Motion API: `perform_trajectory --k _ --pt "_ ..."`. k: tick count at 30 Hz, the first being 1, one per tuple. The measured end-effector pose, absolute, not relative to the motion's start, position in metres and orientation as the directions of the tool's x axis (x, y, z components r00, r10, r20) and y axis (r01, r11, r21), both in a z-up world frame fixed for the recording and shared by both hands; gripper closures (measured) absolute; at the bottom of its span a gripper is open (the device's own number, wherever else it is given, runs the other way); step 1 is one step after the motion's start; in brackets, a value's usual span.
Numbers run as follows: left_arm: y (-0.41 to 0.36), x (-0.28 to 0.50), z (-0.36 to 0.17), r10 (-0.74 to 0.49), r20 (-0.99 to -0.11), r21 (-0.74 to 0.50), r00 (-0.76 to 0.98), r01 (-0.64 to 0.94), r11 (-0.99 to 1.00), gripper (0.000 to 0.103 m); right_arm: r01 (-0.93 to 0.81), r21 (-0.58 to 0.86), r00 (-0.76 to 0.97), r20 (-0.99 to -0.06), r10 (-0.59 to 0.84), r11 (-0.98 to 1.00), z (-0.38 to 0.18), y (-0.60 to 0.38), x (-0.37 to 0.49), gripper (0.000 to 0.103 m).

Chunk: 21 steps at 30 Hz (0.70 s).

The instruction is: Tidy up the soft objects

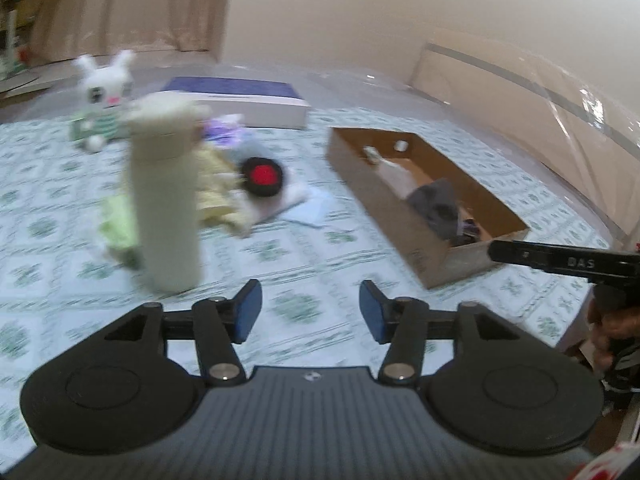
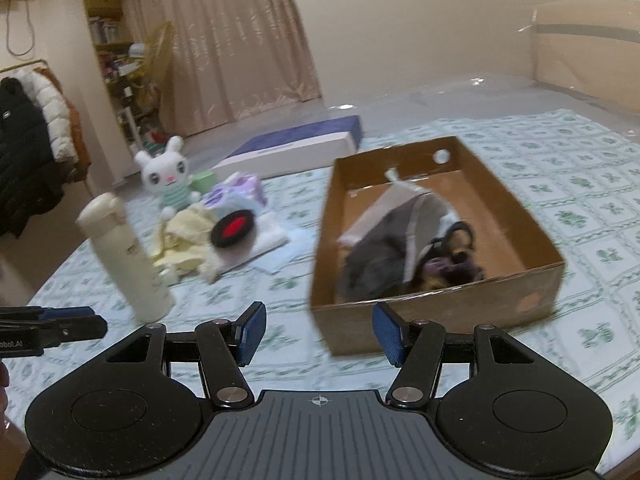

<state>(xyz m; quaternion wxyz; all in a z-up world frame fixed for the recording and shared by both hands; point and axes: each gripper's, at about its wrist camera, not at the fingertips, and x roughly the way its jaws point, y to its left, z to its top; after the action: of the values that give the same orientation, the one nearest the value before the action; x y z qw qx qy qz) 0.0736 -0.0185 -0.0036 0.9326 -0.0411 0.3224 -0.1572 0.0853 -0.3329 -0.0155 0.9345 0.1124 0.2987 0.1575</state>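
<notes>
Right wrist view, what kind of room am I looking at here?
Most likely a bedroom at home. A quilted bedspread covers the surface, coats hang on a rack at left, and a long curtain hangs beside cluttered shelves.

Empty spread right tool faces cardboard box holding grey cloth.

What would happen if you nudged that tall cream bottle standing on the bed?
The cream bottle would probably tip: it is tall and narrow and stands on a soft quilt. Its round, smooth-looking body suggests it would then roll, and might slip in a pinch. It looks rigid, unlike the yellow cloth behind it.
</notes>
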Motion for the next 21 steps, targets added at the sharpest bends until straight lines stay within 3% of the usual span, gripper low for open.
perform_trajectory --k 9,11,21 --pt "0.067 0.041 0.001 -0.198 -0.59 -0.173 0.783 0.117 0.978 0.033 -0.304 0.281 0.735 -0.539 0.412 0.91 -0.013 -0.284 0.076 0.044" --pt "0.08 0.04 0.003 -0.181 -0.585 -0.166 0.79 0.102 0.981 0.026 -0.322 0.266 0.73 -0.542 0.417 0.909 -0.012 -0.277 0.076 0.044" --pt "0.134 0.052 0.003 -0.104 -0.575 -0.062 0.812 0.084 0.995 0.02 -0.365 0.197 0.724 -0.555 0.41 0.91 -0.01 -0.257 0.089 0.044"
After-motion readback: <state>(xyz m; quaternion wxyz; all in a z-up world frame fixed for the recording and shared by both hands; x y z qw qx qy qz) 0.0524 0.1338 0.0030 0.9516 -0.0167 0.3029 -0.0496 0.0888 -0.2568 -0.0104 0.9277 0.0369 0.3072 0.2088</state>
